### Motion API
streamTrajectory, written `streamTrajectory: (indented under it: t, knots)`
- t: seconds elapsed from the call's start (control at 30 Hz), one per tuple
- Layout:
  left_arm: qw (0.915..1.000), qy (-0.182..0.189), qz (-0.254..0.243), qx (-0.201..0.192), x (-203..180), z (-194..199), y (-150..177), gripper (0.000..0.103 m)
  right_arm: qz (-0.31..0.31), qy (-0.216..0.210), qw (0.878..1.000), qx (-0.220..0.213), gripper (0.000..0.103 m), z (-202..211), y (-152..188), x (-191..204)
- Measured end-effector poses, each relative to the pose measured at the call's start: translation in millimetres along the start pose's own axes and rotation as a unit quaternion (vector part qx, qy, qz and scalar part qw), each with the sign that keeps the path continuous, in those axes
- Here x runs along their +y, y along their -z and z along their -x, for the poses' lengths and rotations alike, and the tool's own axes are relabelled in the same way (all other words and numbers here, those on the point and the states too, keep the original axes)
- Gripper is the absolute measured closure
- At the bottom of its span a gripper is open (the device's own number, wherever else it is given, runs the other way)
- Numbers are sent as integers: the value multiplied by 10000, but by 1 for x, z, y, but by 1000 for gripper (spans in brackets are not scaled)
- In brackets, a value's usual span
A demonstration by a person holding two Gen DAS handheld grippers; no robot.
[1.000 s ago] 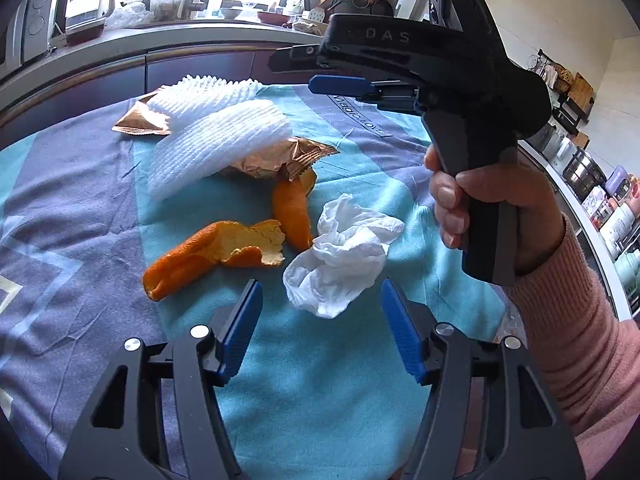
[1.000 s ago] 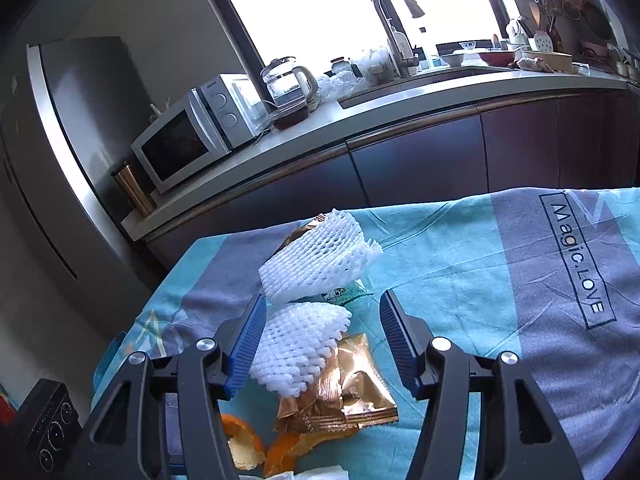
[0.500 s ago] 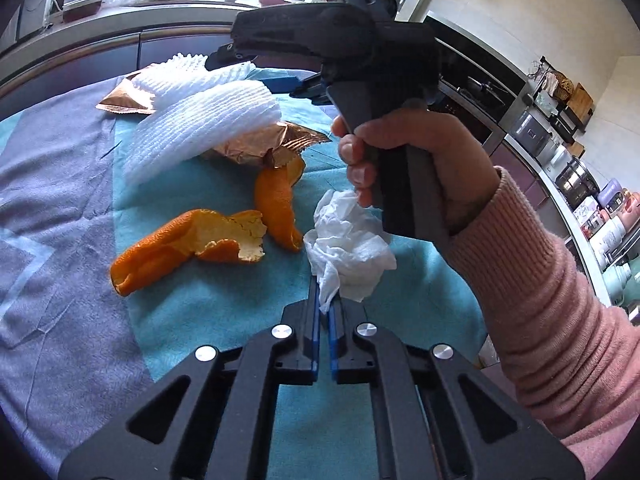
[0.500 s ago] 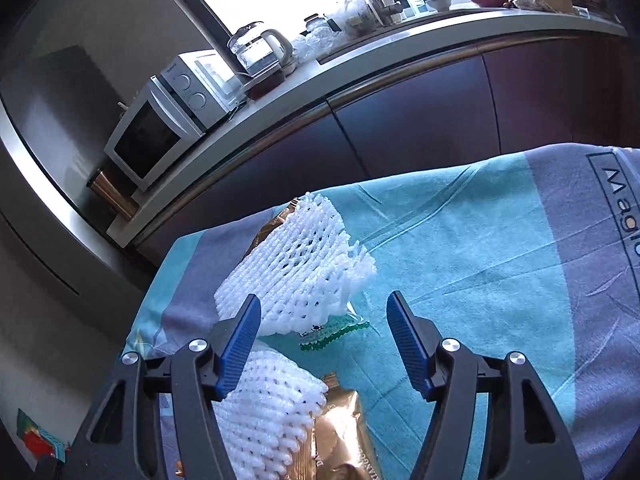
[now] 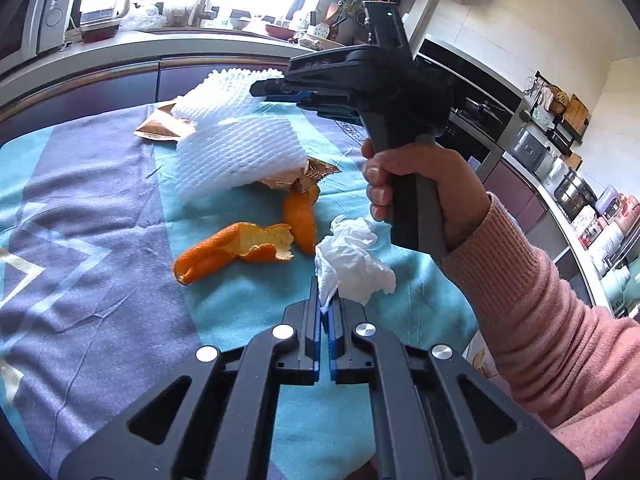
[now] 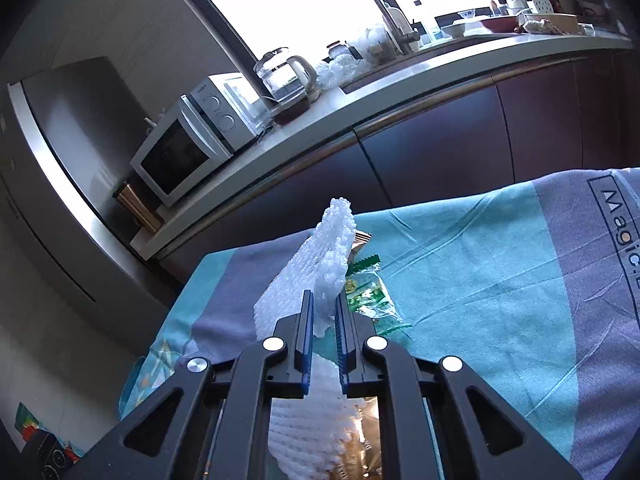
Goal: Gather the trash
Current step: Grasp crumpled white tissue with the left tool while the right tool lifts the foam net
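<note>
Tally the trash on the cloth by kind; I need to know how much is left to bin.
White foam fruit nets: 2
Orange peel pieces: 2
Crumpled white tissue: 1
Gold foil wrappers: 2
Green-printed clear plastic wrapper: 1
Total: 8

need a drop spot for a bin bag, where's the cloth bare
Bare: the purple-and-teal tablecloth left of the orange peel, and the stretch right of the green wrapper toward the lettering. Crowded: the middle, with foam nets, gold wrapper, peel and tissue.
</note>
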State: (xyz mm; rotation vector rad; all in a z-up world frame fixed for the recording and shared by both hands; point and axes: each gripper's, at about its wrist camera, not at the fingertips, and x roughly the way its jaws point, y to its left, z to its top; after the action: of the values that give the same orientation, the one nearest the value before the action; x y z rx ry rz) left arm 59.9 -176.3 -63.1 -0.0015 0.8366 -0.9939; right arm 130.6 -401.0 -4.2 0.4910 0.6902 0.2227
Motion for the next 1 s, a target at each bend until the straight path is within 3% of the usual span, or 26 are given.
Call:
streamTrajectory:
  t: [0.47, 1.0]
  knots:
    - [9971, -557, 121, -509, 18, 75, 16, 100, 400, -679, 9952, -572, 94, 45, 11, 59]
    - [9825, -1425, 557, -1061, 69, 163, 39, 100, 662, -1423, 9873, -227, 94, 43, 60, 121]
